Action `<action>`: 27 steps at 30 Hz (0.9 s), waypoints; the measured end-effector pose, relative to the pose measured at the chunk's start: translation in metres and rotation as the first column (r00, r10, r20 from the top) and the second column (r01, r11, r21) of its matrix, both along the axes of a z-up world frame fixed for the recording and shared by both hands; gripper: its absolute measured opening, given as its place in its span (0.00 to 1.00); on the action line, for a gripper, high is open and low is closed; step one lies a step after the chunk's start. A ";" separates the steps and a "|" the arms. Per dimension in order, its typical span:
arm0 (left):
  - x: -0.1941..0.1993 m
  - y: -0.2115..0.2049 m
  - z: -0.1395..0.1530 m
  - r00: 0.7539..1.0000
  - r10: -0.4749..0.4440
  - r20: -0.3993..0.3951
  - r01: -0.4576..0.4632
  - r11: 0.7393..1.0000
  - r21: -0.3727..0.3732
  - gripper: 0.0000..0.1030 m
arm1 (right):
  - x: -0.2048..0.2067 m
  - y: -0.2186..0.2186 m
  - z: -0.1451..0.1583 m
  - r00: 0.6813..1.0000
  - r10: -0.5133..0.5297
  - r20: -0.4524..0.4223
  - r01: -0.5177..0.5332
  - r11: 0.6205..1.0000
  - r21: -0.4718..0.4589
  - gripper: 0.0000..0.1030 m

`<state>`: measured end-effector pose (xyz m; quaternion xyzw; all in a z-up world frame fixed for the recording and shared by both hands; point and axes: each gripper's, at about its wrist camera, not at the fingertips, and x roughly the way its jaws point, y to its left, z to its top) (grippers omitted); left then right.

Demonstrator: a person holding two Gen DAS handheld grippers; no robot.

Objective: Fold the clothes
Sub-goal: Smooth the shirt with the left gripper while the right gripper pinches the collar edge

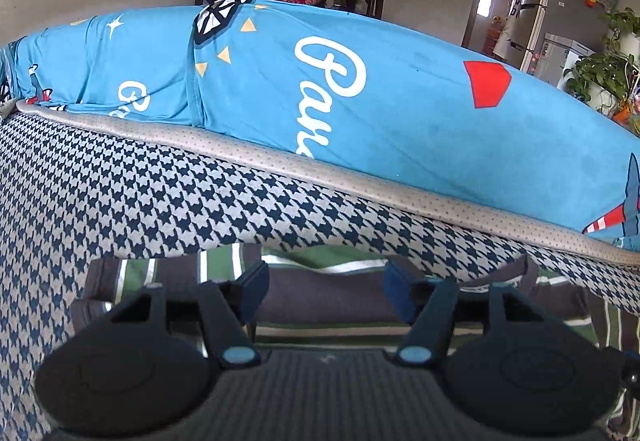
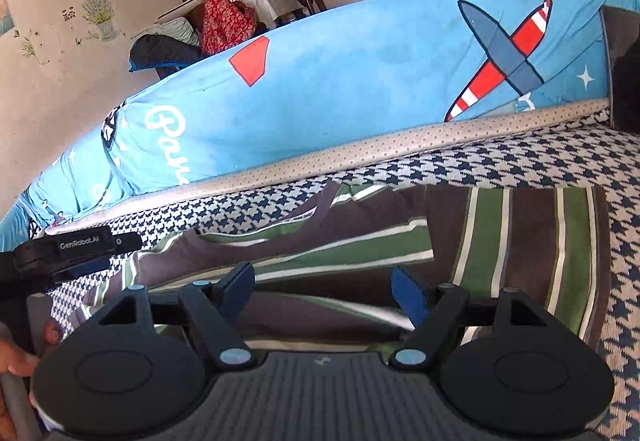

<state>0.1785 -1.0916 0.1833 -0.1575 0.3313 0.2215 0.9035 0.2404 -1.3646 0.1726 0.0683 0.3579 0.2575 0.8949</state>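
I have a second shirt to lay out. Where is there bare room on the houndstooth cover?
Bare houndstooth cover lies left of the striped shirt, and a narrower strip runs between the shirt and the beige piping. Another patch is right of the shirt. The middle is crowded: the shirt and both open grippers, left and right.

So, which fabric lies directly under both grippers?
The striped garment, brown and green, not the blue printed cover behind it or the houndstooth cushion beneath.

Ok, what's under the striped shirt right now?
The striped shirt lies on the houndstooth cover, visible all around it. Whatever is directly beneath the fabric is covered and cannot be seen.
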 end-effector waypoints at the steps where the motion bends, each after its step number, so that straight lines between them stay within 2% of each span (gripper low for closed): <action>1: 0.001 0.001 -0.001 1.000 0.005 -0.002 -0.005 1.000 -0.017 0.66 | 0.004 0.001 -0.001 1.000 0.000 0.009 0.000 1.000 -0.011 0.73; 4: 0.006 0.003 -0.003 1.000 0.027 -0.015 -0.028 0.997 -0.073 0.67 | 0.017 0.004 -0.005 1.000 0.002 0.018 -0.001 1.000 -0.018 0.73; 6: 0.008 0.001 -0.004 0.999 0.032 -0.023 -0.034 0.996 -0.085 0.67 | 0.024 0.006 -0.007 1.000 0.006 0.024 -0.006 1.000 -0.012 0.73; 11: 0.009 -0.004 -0.006 0.999 0.025 -0.048 -0.029 0.995 -0.090 0.68 | 0.041 0.017 -0.008 0.996 0.038 0.076 -0.034 0.998 -0.046 0.73; 16: 0.008 -0.003 -0.009 0.997 0.044 -0.068 -0.052 0.993 -0.105 0.73 | 0.056 0.027 -0.013 0.994 0.067 0.086 -0.062 0.996 -0.059 0.73; 22: 0.005 0.006 -0.012 0.994 0.070 -0.080 -0.081 0.988 -0.132 0.74 | 0.073 0.040 -0.018 0.991 0.093 0.096 -0.084 0.992 -0.089 0.73; 27: 0.004 0.008 -0.015 0.993 0.072 -0.093 -0.084 0.986 -0.143 0.74 | 0.083 0.060 -0.020 0.980 0.145 0.136 -0.119 0.976 -0.183 0.73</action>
